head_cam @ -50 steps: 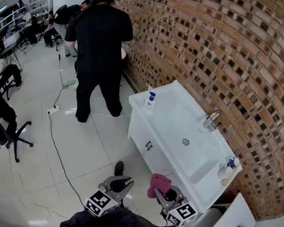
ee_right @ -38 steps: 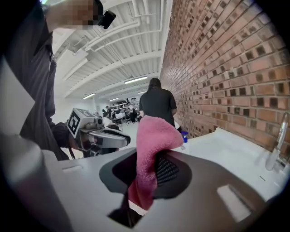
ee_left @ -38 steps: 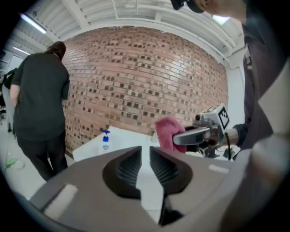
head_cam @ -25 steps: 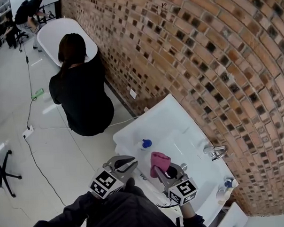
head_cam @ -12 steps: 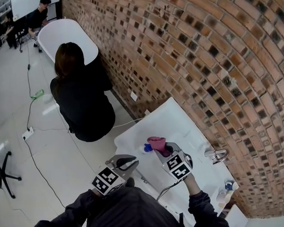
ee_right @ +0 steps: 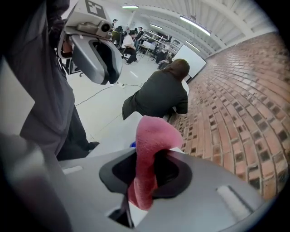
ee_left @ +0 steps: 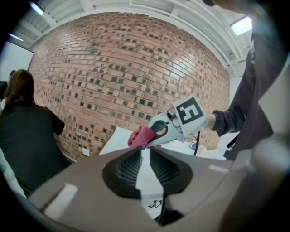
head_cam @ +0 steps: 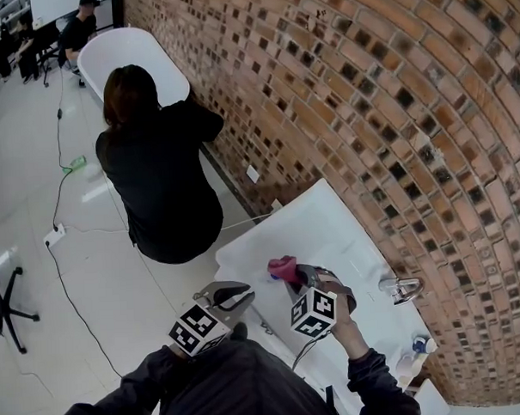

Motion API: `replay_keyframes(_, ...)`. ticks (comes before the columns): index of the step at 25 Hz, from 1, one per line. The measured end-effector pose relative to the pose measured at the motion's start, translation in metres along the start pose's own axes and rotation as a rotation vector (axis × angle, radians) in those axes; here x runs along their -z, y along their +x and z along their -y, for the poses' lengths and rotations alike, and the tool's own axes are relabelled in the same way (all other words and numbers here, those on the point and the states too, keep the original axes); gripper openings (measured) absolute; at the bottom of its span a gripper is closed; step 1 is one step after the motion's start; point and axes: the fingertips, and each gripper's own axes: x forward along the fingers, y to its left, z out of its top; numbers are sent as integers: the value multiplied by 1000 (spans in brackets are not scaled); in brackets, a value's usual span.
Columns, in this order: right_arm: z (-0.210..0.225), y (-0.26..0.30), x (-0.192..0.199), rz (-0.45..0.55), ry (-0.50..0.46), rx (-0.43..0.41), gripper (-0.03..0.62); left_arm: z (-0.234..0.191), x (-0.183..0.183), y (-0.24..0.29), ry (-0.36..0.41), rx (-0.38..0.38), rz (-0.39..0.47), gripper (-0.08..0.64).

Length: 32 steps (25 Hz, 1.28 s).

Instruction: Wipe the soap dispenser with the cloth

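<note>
Right gripper (head_cam: 291,278) clamps pink cloth (head_cam: 281,266), tilted down over soap dispenser (ee_right: 132,145) to wipe; left gripper (head_cam: 244,293) jaws together, empty

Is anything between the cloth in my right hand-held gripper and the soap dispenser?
Nothing visible does. The right hand-held gripper holds the pink cloth right at the soap dispenser; only a blue bit of it shows beside the cloth.

Shown are two grippers, the left gripper (head_cam: 243,292) and the right gripper (head_cam: 295,279), one pink cloth (head_cam: 282,266), one soap dispenser (ee_right: 132,145), one white bench (head_cam: 330,225) bearing one faucet (head_cam: 402,288), one bathtub (head_cam: 124,53), one crouching person (head_cam: 160,185) and one office chair (head_cam: 2,312).
</note>
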Motion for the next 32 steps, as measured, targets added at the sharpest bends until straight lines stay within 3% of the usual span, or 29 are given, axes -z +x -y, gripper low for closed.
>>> replay_keyframes(6,-10,0,-3,1,-59,19,77,-3,2,1,0,6,-13,32)
replay_keyframes(9,-8,-5,-8,32,-25,45,77,-5,1,3,13,9,-19,32)
replay_keyframes(11,-2,-12,-6,65,57,74,77,-10,0,7,40,10,-28,32)
replay_keyframes(16,3,-32,14,205,397,122,77,-17,-19,23,173,65,-53,41)
replay_keyframes(19,-19,-30,22,277,466,125,77,-15,-38,44,274,132,-65,44)
replay_keyframes(21,-37,-22,21,290,445,123,77,-13,-41,64,326,199,-106,44)
replay_keyframes(25,-62,4,15,244,284,165,77,-13,-27,102,373,295,-202,31)
replay_keyframes(28,-71,20,8,227,236,173,77,-15,-14,111,376,307,-250,0)
replay_keyframes(32,-72,43,9,193,241,195,77,-22,-2,115,353,291,-282,1)
